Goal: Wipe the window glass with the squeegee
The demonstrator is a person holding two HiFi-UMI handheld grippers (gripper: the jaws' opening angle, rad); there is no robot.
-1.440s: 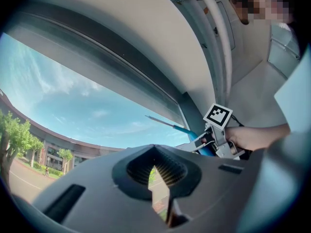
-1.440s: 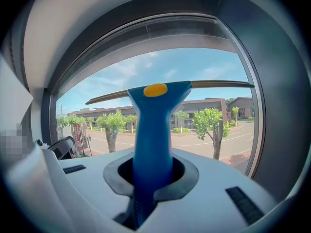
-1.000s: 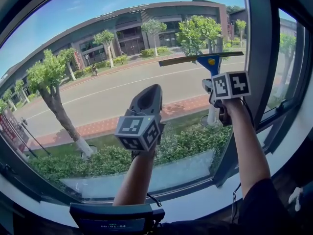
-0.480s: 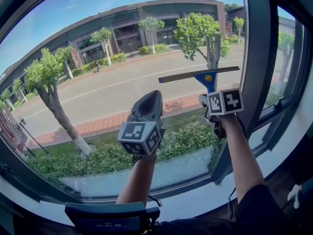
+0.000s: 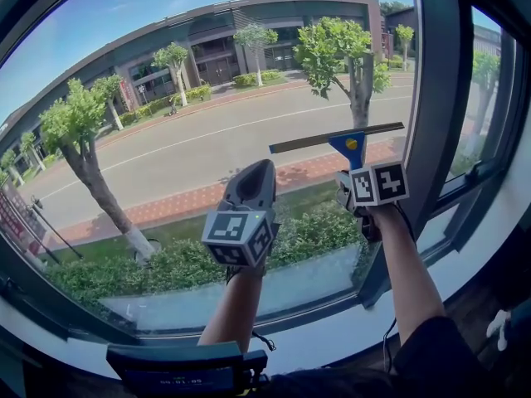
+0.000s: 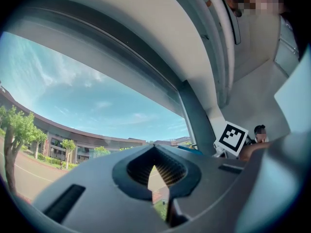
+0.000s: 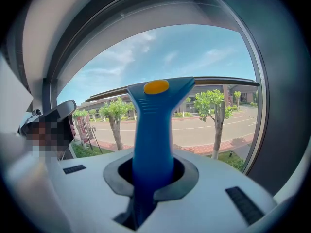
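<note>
Currently my right gripper (image 7: pixel 154 178) is clamped on the squeegee (image 5: pixel 336 138) handle, with the blade above my jaws against the window glass (image 5: pixel 166 131), near the frame (image 5: pixel 431 98). My left gripper (image 6: pixel 156 181) is closed and empty. I judge the stroke partway done: glass below and left of the blade remains.
</note>
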